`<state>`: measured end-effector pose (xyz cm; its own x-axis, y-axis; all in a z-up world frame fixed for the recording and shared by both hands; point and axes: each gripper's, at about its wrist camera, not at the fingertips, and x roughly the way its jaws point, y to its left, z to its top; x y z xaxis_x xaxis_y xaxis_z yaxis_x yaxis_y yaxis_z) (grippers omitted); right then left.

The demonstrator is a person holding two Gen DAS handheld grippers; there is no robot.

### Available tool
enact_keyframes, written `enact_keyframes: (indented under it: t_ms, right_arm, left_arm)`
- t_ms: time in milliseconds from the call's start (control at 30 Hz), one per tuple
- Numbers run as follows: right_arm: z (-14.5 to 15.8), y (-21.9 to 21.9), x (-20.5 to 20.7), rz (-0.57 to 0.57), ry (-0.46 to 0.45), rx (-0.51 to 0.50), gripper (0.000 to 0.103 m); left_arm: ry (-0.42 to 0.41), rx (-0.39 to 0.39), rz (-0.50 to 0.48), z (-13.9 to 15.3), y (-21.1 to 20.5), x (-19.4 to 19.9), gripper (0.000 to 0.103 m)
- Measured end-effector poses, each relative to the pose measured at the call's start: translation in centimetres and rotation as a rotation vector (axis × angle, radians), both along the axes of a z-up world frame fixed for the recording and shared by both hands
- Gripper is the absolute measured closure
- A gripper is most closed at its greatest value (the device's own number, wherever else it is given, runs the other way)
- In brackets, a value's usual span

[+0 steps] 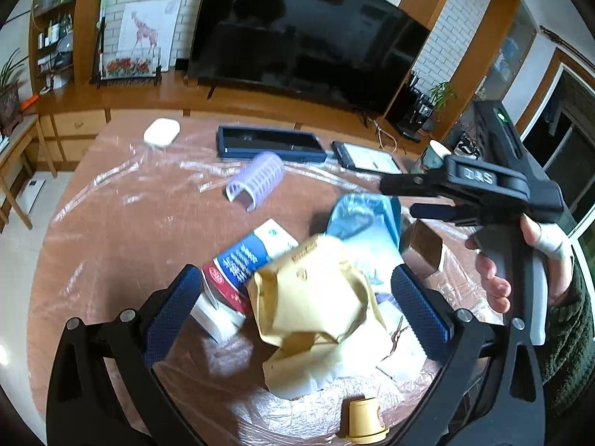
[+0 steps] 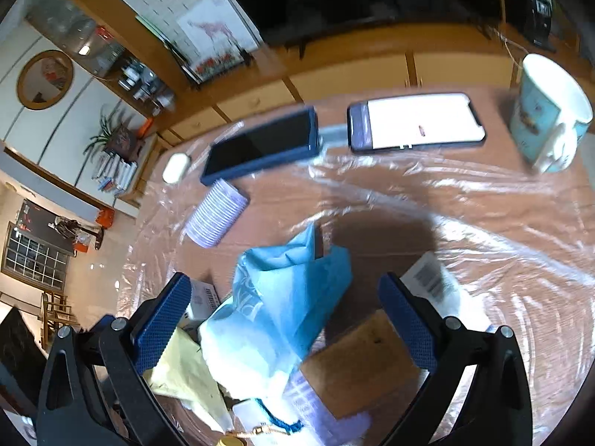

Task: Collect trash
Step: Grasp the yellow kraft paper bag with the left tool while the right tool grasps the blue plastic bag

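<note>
Living-room backdrop, big dark television [image 1: 308,33] on a wooden cabinet, and up front a brown desk [image 1: 111,230] under crinkled clear film. Left tool [image 1: 297,306] stands wide open, blue textured pads either side of the crumpled tan paper bag [image 1: 312,297], which lies dead ahead between them, its long axis running away and down toward the camera. That bag sits on top of the trash heap, against a red-and-blue carton [image 1: 238,271] and a soft blue plastic bag [image 2: 286,297]. Right tool [image 2: 282,319] is open too, straddling that blue bag, a stiff brown cardboard piece [image 2: 357,364] just beside it. My call: left is nearer the paper bag, and closing should crush it easily. Phones [image 2: 416,122], mug [image 2: 546,111] and ribbed lilac roller [image 2: 215,215] sit well apart.
</note>
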<state>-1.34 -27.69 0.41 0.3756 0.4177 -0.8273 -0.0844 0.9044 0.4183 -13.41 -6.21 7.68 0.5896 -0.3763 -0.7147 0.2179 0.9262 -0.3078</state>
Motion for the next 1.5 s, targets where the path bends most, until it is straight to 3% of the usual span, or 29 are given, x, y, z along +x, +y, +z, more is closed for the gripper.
enact_keyframes:
  t_ms: [400, 633, 700, 833, 1067, 1500]
  right_arm:
    - [-3.2, 4.1, 1.8, 0.044, 0.075, -0.18, 0.004]
    - [-4.9, 5.2, 1.9, 0.072, 0.086, -0.238, 0.004]
    - [-4.9, 5.4, 1.8, 0.084, 0.066, -0.248, 0.009]
    - [-4.1, 5.0, 1.5, 0.088, 0.001, -0.212, 0.018]
    - [-1.4, 4.2, 0.9, 0.074, -0.13, -0.142, 0.028]
    - [1.6, 1.6, -0.3, 0.012, -0.234, 0.003, 0.036]
  left_arm:
    - [0.032, 0.074, -0.041, -2.6, -2.9, 0.2, 0.002]
    - [-0.006, 0.152, -0.057, -2.8, -3.8, 0.6, 0.002]
    - [-0.023, 0.183, -0.059, -2.9, -4.1, 0.5, 0.005]
    - [-0.047, 0.21, -0.085, -2.8, -4.4, 0.5, 0.024]
    - [-0.064, 0.153, -0.093, -1.8, -3.5, 0.2, 0.037]
    - [-0.119, 0.052, -0.068, 0.7, -1.6, -0.2, 0.041]
